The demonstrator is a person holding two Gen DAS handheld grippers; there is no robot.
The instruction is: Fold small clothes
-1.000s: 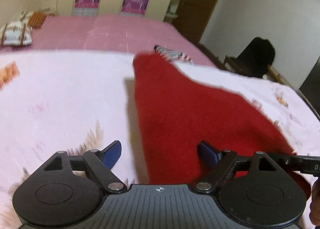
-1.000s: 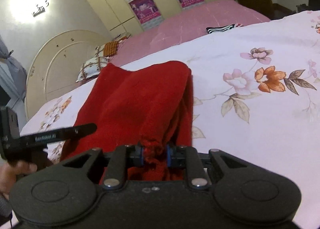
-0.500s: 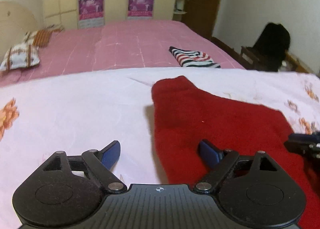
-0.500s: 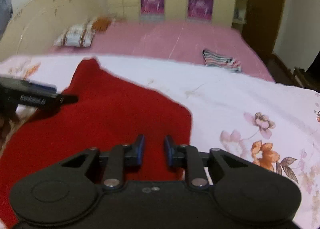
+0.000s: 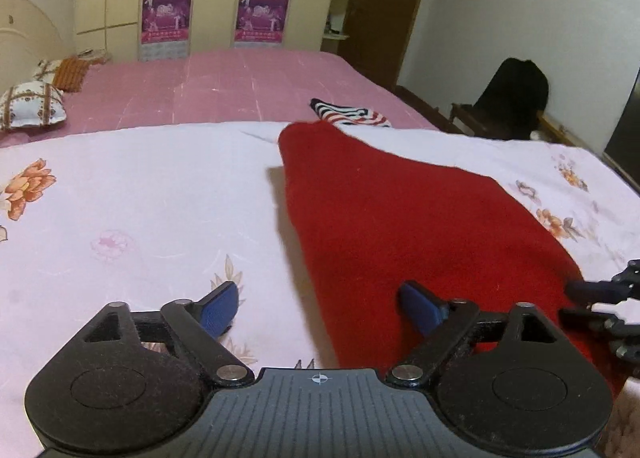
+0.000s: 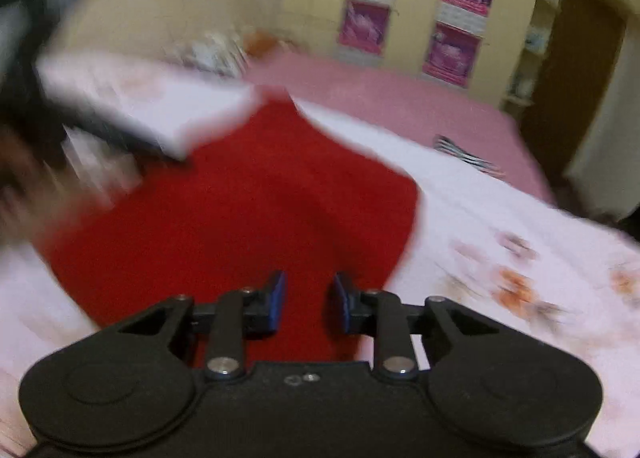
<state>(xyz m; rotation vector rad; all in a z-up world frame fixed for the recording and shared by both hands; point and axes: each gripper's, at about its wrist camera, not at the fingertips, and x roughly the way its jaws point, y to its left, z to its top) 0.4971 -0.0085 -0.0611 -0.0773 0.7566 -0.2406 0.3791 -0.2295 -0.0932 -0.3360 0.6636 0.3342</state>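
Red fleecy cloth garment (image 5: 404, 217) spread flat on the white flower-printed bedsheet (image 5: 140, 197), narrowing toward the far edge of the sheet, just short of a folded black-and-white striped garment (image 5: 352, 115) on the pink bedcover (image 5: 224, 85); left gripper (image 5: 320, 308) low above the red cloth's near left edge, blue-padded fingers (image 5: 420, 308) spread wide, one over the sheet and one over the cloth, holding nothing; right gripper (image 6: 306, 300) above the cloth's near right part, fingers (image 6: 276, 300) parted by a narrow gap, nothing between them; right view motion-blurred; patterned pillows (image 5: 30, 109) by the cream headboard (image 5: 24, 37) at far left.
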